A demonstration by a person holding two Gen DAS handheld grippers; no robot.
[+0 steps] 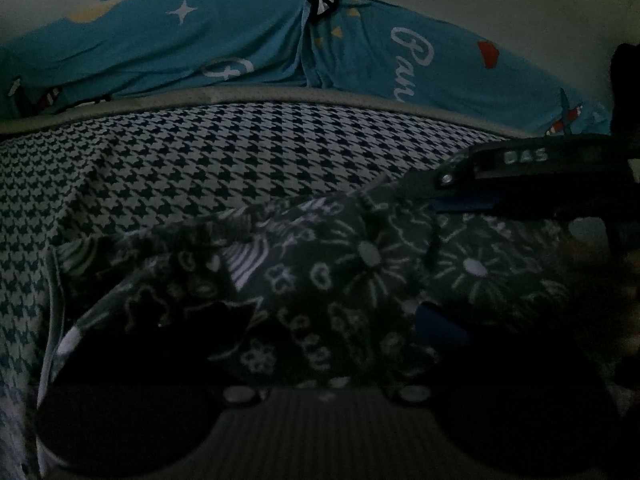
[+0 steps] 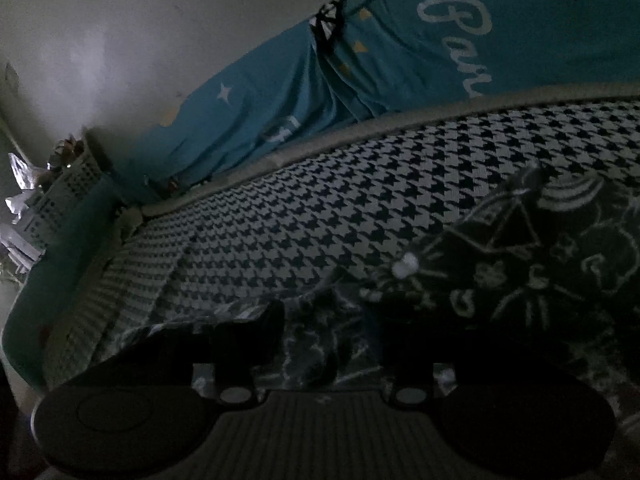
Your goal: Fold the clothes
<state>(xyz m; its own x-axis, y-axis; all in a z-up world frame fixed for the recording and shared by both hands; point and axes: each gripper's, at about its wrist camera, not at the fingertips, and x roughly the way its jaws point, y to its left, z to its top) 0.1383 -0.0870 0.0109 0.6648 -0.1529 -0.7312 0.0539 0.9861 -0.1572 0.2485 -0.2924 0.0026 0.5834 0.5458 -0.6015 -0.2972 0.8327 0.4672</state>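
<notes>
1. Two grippers, one piece of clothing: a dark floral-print garment [image 1: 360, 264] lying bunched on a houndstooth bedspread [image 1: 208, 152]. It's really dim, so take the details lightly.
2. In the left wrist view the garment spreads mostly side to side across the lower frame, so its long axis runs roughly left-right, parallel to the pale piped edge of the bedspread. One pale-edged end sits at the far left; the other end runs out of sight at the right, under the other tool.
3. The left gripper [image 1: 320, 320] is right down on the cloth, with fabric lying between and over the fingers. The fingers are nearly black here, so I can't tell if it's pinching or just sitting wide.
4. The right gripper [image 2: 332, 320] has both fingers [image 2: 264, 328] apart, with rumpled cloth in the gap. Can't tell if it's clamped either.
5. In the right wrist view the garment [image 2: 540, 264] heaps up toward the right.
6. Behind the bed hangs a teal printed sheet [image 2: 400, 60] with white script lettering, pinched by a black clip [image 2: 328, 20], against a pale wall [image 2: 140, 20].
</notes>
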